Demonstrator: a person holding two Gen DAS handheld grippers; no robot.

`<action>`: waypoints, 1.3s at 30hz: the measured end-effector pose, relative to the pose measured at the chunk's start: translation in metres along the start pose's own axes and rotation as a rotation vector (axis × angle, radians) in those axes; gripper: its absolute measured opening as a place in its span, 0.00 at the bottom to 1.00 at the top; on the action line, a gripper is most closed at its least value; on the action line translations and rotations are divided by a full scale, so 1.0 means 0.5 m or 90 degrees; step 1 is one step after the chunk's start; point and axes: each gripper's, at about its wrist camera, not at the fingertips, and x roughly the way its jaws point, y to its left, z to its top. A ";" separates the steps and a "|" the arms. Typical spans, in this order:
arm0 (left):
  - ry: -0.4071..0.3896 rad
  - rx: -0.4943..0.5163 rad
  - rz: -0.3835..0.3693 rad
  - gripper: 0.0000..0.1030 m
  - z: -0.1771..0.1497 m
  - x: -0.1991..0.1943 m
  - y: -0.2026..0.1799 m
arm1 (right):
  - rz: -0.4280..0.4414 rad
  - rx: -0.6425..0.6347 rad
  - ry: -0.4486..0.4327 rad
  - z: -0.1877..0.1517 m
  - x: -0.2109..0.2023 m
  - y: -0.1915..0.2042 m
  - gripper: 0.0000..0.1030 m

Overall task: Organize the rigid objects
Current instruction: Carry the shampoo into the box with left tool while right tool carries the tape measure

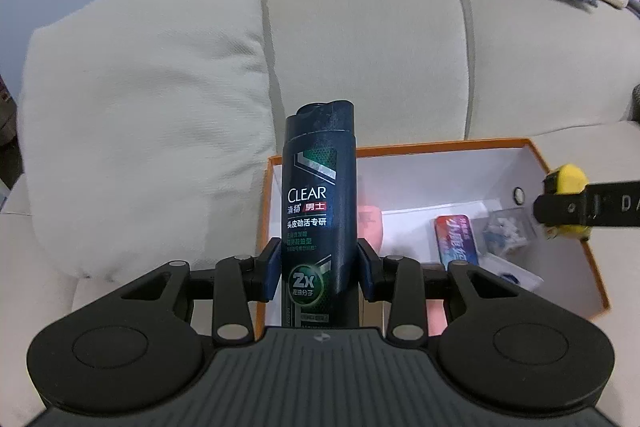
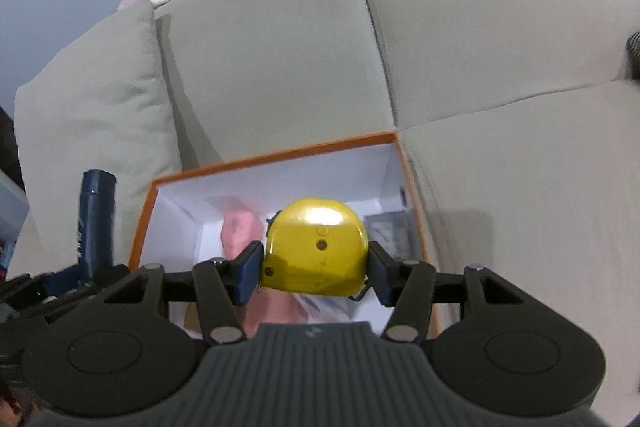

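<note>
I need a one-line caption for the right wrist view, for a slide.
Right gripper holds a yellow tape measure above the open orange box on a beige sofa.

Jaws grip yellow tape measure (image 2: 316,247) (above box (image 2: 272,157)).

One shampoo bottle (image 1: 320,203), one yellow tape measure (image 2: 316,247), one orange box (image 1: 568,163), two tools (image 1: 319,265) (image 2: 315,277).

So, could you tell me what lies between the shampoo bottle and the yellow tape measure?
In the left wrist view, the open orange box with small items inside lies between the shampoo bottle and the yellow tape measure.
</note>
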 end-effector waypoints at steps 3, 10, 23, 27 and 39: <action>0.019 0.001 -0.002 0.42 0.009 0.052 -0.002 | 0.007 0.023 0.019 0.015 0.054 -0.015 0.55; 0.052 0.017 -0.005 0.42 0.008 0.152 -0.013 | 0.010 0.014 0.052 0.026 0.146 -0.028 0.55; 0.107 0.085 -0.011 0.41 -0.014 0.244 -0.050 | -0.019 -0.030 0.114 0.007 0.243 -0.023 0.55; 0.125 0.068 -0.003 0.41 -0.014 0.252 -0.043 | -0.034 -0.047 0.124 0.000 0.255 -0.014 0.55; 0.197 0.062 -0.035 0.40 -0.018 0.283 -0.035 | -0.075 -0.081 0.162 -0.012 0.287 -0.012 0.55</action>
